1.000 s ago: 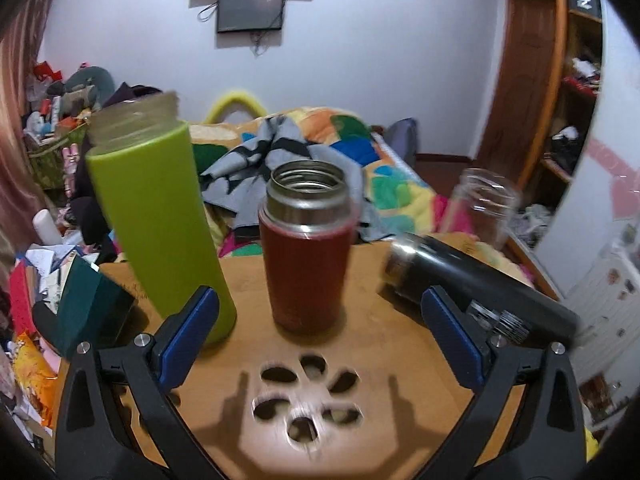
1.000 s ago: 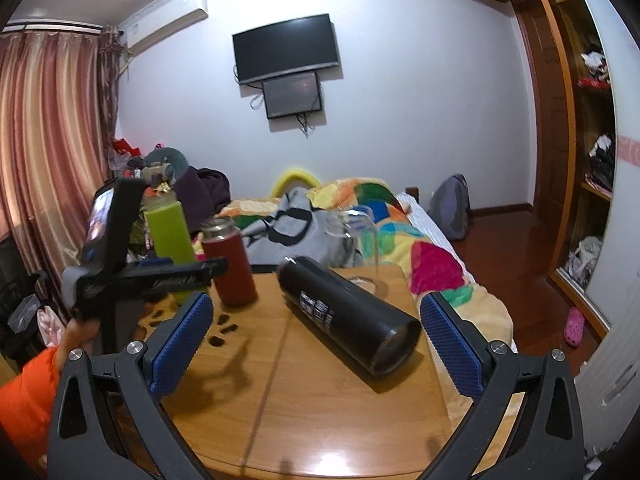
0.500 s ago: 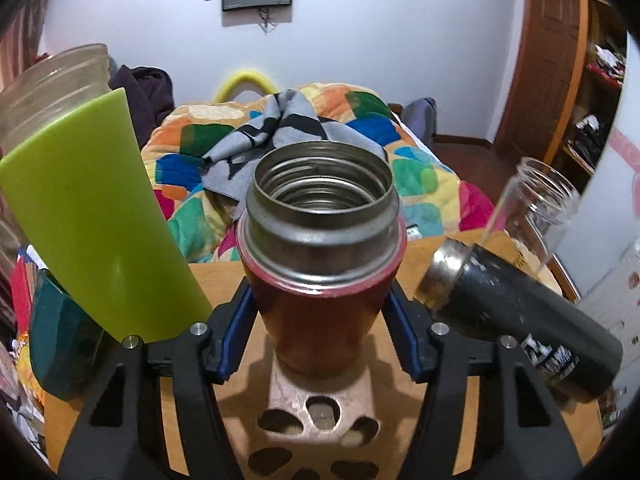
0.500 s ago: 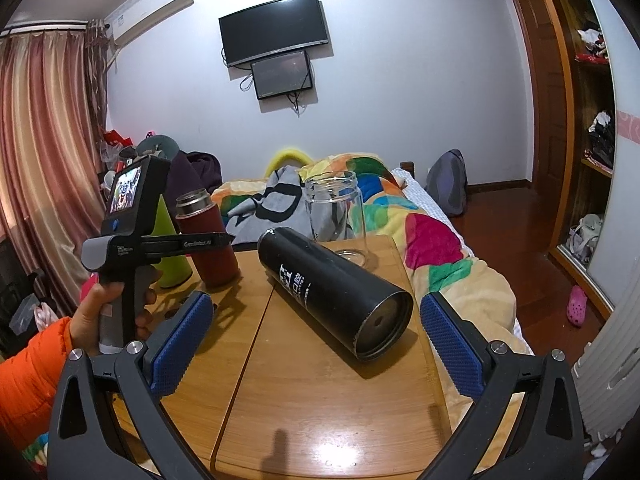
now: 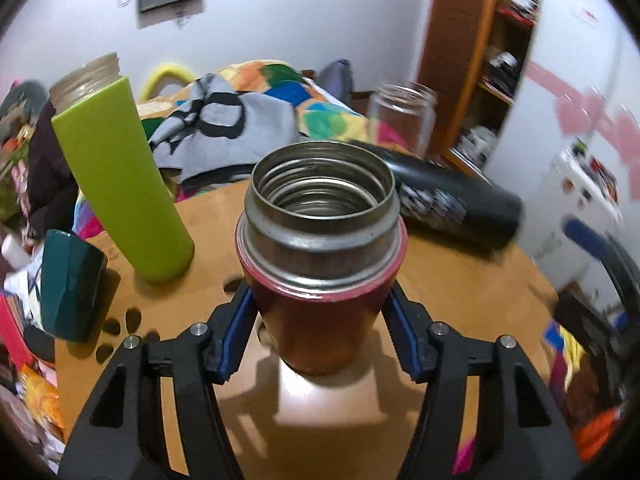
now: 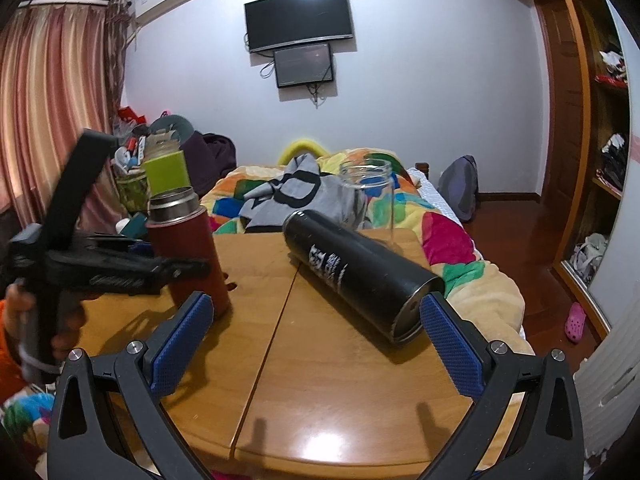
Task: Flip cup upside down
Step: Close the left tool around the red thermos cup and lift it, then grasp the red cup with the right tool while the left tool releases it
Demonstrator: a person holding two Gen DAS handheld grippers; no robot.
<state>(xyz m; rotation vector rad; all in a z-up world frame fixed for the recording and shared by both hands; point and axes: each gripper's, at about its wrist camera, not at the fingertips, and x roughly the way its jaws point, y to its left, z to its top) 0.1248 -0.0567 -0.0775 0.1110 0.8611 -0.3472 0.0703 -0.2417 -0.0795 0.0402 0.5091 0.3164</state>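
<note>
A red thermos cup (image 5: 320, 280) with a steel open mouth stands upright between my left gripper's blue pads (image 5: 239, 328). My left gripper (image 5: 320, 332) is shut on its body and holds it slightly above the wooden table (image 5: 460, 280). In the right wrist view the red cup (image 6: 188, 248) shows at the left with the left gripper (image 6: 168, 270) around it. My right gripper (image 6: 316, 344) is open and empty above the table's front, with a black flask (image 6: 360, 272) lying on its side beyond it.
A tall green bottle (image 5: 124, 176) stands left of the cup, a dark green cup (image 5: 68, 280) at the table's left edge. A clear glass jar (image 6: 366, 196) stands at the far edge. A bed with a colourful blanket (image 6: 440, 236) lies behind the table.
My left gripper closed on the red cup and has lifted and shifted it toward the table's middle. The right gripper has drawn nearer the black flask.
</note>
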